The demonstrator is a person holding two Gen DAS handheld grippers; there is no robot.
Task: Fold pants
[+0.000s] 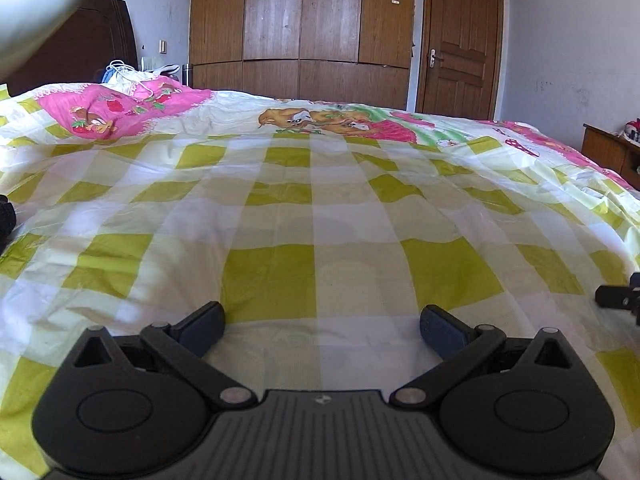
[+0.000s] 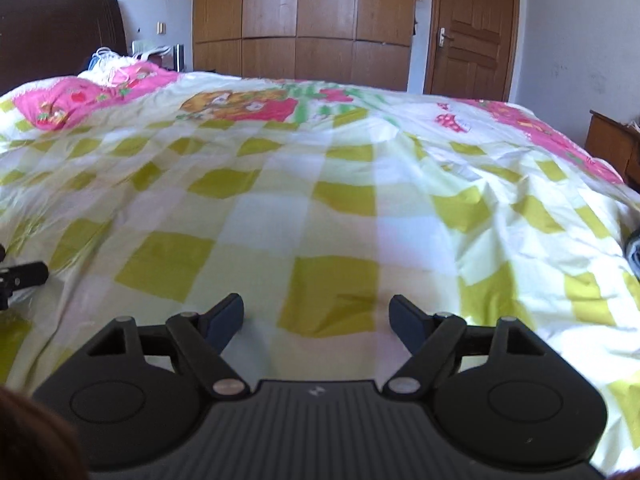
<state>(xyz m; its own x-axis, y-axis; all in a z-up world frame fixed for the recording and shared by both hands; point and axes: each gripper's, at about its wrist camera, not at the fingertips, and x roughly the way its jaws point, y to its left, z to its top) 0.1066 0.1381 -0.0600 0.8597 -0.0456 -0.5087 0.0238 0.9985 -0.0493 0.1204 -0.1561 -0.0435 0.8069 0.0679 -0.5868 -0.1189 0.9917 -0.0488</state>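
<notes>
Your left gripper (image 1: 322,322) and right gripper (image 2: 316,316) both stand with jaws apart, nothing between them, over the checked bedspread (image 1: 320,208). No pants can be made out ahead of either tool; only dark edges show.

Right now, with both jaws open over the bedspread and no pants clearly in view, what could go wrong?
1. The left gripper and right gripper hang open and low over the loose, wrinkled bedspread; closing here would likely pinch the cover.
2. Only dark slivers show at the picture edges; whether either is the pants is unclear, so a reach could go the wrong way.
</notes>
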